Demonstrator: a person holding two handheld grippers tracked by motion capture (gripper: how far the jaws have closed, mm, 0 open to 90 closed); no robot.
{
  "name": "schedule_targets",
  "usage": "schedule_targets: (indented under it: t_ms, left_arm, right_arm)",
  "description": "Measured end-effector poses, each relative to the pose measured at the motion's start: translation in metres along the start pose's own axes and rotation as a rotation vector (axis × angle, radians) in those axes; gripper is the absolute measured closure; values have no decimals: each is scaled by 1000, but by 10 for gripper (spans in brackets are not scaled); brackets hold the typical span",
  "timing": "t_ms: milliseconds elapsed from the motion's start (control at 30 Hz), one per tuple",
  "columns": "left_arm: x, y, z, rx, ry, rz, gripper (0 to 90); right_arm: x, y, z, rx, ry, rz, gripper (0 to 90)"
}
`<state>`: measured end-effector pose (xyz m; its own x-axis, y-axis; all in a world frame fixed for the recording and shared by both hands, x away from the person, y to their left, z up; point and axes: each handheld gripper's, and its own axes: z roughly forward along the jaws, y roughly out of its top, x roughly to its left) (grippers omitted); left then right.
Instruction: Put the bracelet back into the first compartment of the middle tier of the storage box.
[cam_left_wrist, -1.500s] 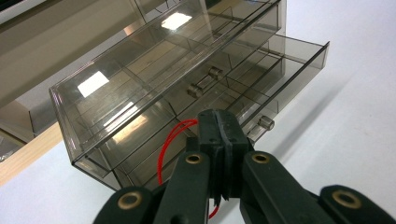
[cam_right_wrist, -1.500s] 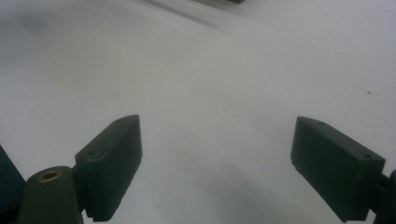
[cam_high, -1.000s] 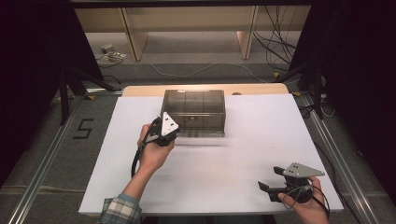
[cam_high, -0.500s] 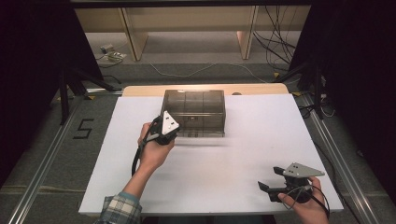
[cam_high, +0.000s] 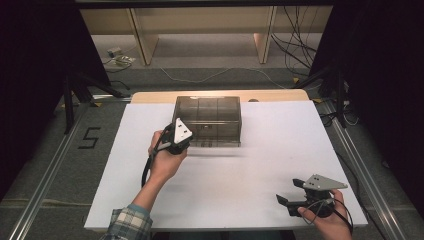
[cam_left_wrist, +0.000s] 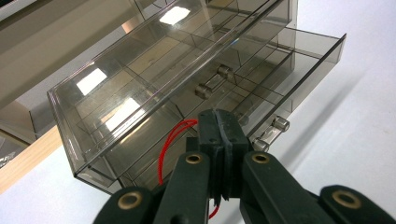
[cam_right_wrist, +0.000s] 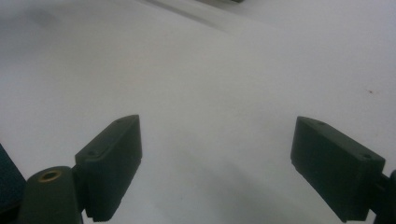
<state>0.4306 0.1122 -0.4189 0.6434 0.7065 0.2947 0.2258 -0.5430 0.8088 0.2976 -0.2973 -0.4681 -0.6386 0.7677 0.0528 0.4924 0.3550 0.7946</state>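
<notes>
A smoky clear drawer box (cam_high: 210, 112) stands at the back middle of the white table (cam_high: 250, 170). In the left gripper view the drawer box (cam_left_wrist: 116, 88) has its drawers pulled partly out, handles toward me. My left gripper (cam_high: 191, 141) is at the box's front left corner. Seen close up, the left gripper (cam_left_wrist: 222, 126) has its pads pressed together on a thin red loop (cam_left_wrist: 163, 149) that hangs over the lowest drawer's left compartment. My right gripper (cam_high: 290, 191) rests near the table's front right corner. Its jaws stand wide apart over bare table (cam_right_wrist: 215, 168).
A strip of wooden tabletop (cam_high: 150, 96) shows behind the white sheet. Metal rails (cam_high: 350, 145) run along both sides. Cables (cam_high: 295, 60) and shelf legs lie on the floor beyond, and a "5" mark (cam_high: 90, 137) is on the floor at left.
</notes>
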Motion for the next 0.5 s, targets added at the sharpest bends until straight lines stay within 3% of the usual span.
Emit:
schedule_targets:
  t_ms: [500]
  left_arm:
    - [0,3,6,0,-10,13,898]
  right_arm:
    - [0,0,0,-1,-1,1,173]
